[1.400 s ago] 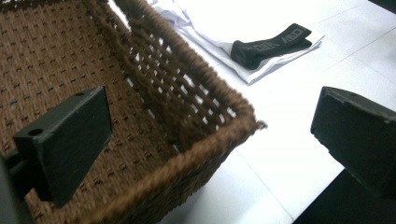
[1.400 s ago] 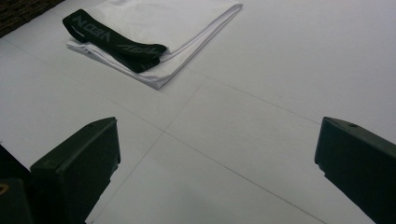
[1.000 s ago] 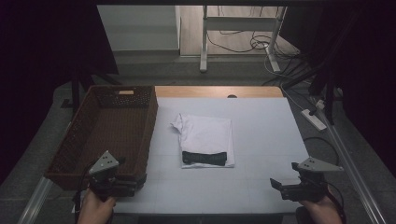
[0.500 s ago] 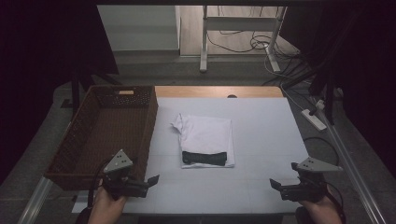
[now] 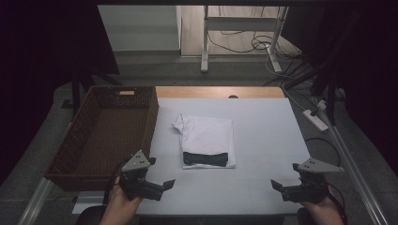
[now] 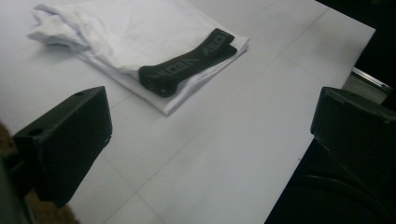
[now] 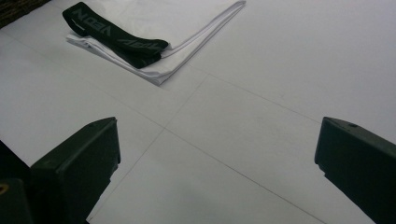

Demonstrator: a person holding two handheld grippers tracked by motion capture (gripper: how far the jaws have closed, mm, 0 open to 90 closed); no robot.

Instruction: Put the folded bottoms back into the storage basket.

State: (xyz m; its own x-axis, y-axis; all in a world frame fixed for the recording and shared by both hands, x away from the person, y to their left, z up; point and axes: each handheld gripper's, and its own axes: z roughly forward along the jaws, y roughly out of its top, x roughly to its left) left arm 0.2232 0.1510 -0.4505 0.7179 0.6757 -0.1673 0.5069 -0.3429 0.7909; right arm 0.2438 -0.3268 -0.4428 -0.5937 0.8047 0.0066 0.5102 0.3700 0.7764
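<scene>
Folded white garment [image 5: 209, 137] untouched mid-table, left gripper [image 5: 158, 185] and right gripper [image 5: 280, 189] both spread wide, empty.

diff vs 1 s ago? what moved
The left gripper moved right, off the brown basket's near corner to over the white table, jaws open toward the folded white garment. Nothing was grasped. The right gripper, garment and basket stayed put.

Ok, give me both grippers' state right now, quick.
Left gripper: open, jaws wide apart, holding nothing, over the table's near edge.
Right gripper: open, jaws wide apart, holding nothing.
</scene>
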